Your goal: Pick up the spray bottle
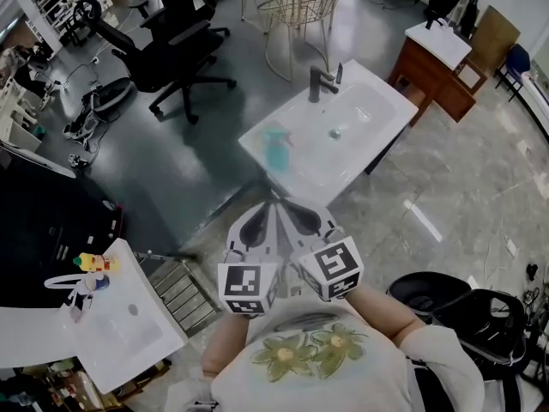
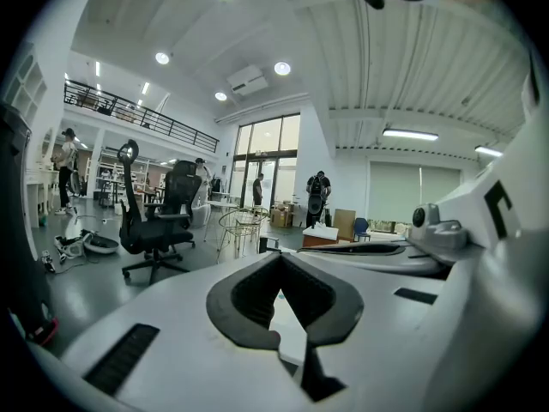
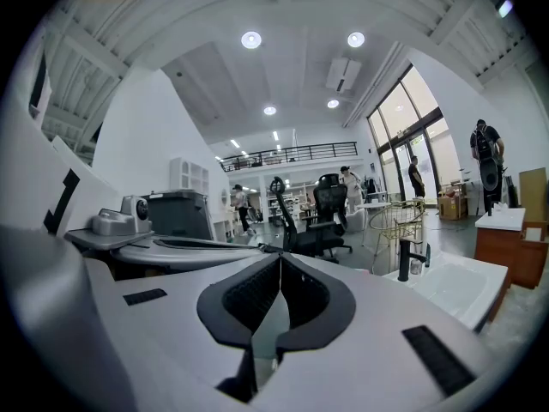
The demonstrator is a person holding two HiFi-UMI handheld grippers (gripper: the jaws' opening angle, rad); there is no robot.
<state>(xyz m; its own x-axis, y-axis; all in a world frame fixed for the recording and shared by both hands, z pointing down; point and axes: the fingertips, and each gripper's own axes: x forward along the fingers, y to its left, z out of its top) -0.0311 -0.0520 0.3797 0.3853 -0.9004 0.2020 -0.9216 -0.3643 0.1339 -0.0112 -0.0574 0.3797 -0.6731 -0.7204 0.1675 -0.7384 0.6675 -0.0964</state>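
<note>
The spray bottle (image 1: 276, 148) is seen as a small teal, see-through shape, blurred in the head view. It is stood upright on the white worktop (image 1: 386, 101), near the front left corner and beside the sunken basin (image 1: 360, 110). A dark tap (image 1: 320, 82) is mounted at the far edge, and a small pale green item (image 1: 334, 132) lies in the basin. A black office chair (image 1: 176, 45) and a wire chair (image 1: 300, 11) are placed on the grey floor (image 1: 171, 161) beyond. The left hand-held gripper (image 1: 271, 208) and the right hand-held gripper (image 1: 283, 206) are held side by side short of the worktop, apart from the bottle. Both are clenched, tips together, with nothing gripped. Only the worktop's near edge lies between them and the bottle.
</note>
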